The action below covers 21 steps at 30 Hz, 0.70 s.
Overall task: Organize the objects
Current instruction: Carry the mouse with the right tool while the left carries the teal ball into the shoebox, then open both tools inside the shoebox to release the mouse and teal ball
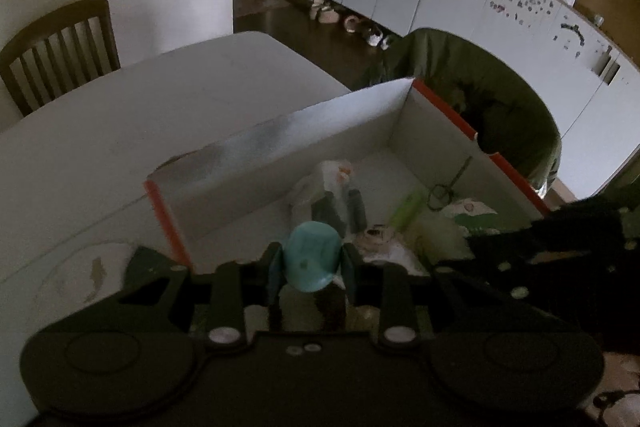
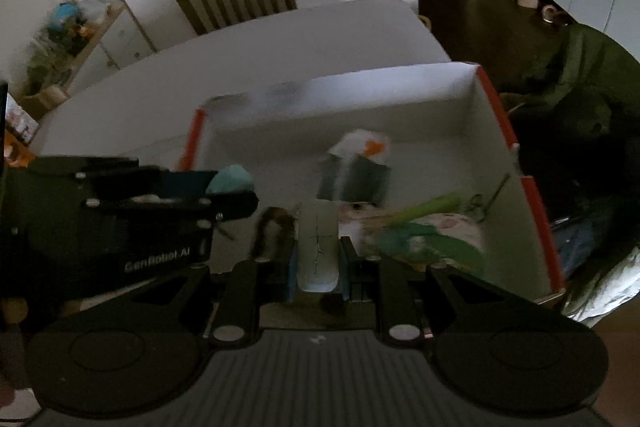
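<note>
Left wrist view shows my left gripper (image 1: 309,267) clamped on a small teal cup-like object (image 1: 310,257), its fingers pressing both sides, carried over the near edge of the white cardboard box (image 1: 280,151) with orange-red corner strips. The box stands on the white table (image 1: 120,115) and already holds several things: a plastic-wrapped dark package (image 1: 340,195), a light green stick-shaped item (image 1: 406,209), scissors (image 1: 444,187) leaning on the right wall, and some white and patterned bits near the front that I cannot make out through the blur.

In the right wrist view, my right gripper (image 2: 318,259) holds a pale grey, flat rounded object (image 2: 318,247), possibly a computer mouse, though the dim picture leaves me unsure. Its jaws are narrow and closed on that object, which also hangs above the front of the box. The left gripper's black body and its teal load show at that view's left side, just beside mine.

I judge the sorting well along: several items lie in the box, and two more are in hand above it. What remains is to lower and release both. The table beyond the box looks bare, so little else may be left there.
</note>
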Motion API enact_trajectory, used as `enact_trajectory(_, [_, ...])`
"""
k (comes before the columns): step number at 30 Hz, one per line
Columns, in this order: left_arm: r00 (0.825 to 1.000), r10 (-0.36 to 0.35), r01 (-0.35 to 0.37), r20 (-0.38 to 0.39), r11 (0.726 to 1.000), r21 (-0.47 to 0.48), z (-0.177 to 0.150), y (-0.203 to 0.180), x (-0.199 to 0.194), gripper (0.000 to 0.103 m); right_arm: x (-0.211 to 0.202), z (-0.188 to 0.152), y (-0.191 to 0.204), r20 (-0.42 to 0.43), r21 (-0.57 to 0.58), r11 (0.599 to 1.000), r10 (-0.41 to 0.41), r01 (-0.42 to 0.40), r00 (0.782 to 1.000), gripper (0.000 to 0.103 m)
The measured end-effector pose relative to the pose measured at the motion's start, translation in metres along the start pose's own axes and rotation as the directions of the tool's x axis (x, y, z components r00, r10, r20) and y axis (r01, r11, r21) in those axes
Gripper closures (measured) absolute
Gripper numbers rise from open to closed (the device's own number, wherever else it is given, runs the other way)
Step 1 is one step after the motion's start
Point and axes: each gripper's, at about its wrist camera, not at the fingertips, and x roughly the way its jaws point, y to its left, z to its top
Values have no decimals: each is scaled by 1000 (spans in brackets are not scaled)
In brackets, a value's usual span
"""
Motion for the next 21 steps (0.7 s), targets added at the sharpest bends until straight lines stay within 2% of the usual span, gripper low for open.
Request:
enact_trajectory(6, [999, 20, -19, -37, 1000, 21, 12, -8, 28, 74, 16, -2, -24, -34, 4, 1000, -19, 19, 999, 83])
enact_trajectory(13, [995, 45, -40, -89, 998, 58, 16, -14, 54, 74, 30, -5, -33, -59, -17, 999, -31, 30, 998, 83])
enact_trajectory(21, [987, 44, -39, -157, 999, 29, 13, -7, 69, 73, 39, -8, -35, -78, -22, 999, -28, 27, 997, 82])
